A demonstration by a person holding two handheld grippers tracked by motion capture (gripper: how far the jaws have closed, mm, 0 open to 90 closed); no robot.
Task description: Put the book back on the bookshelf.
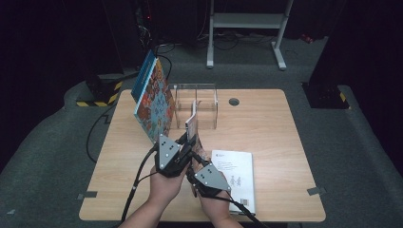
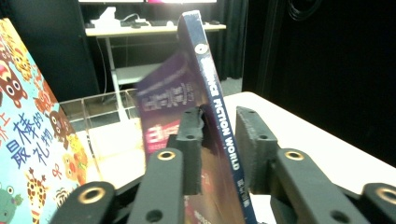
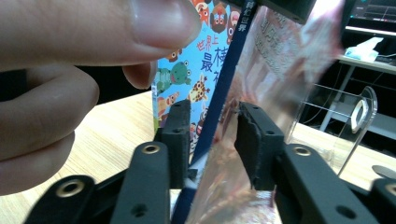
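Observation:
A thin book with a dark blue spine point(image 1: 192, 121) stands upright on the wooden table point(image 1: 271, 128), just in front of a clear acrylic stand point(image 1: 205, 111). My left gripper point(image 1: 185, 142) is shut on its lower part; in the left gripper view both pads sit against the book point(image 2: 205, 79) around the gripper's midpoint point(image 2: 219, 140). My right gripper point(image 1: 195, 159) comes in from below and to the right. In the right gripper view its jaws point(image 3: 214, 140) straddle the spine point(image 3: 233, 56), with a sliver of gap on each side.
A large colourful picture book point(image 1: 154, 102) leans tilted at the left side of the acrylic stand. A white book point(image 1: 237, 178) lies flat near the table's front right. A cable hole point(image 1: 234, 101) sits behind the stand. Fingers of a hand point(image 3: 70, 46) fill the left of the right gripper view.

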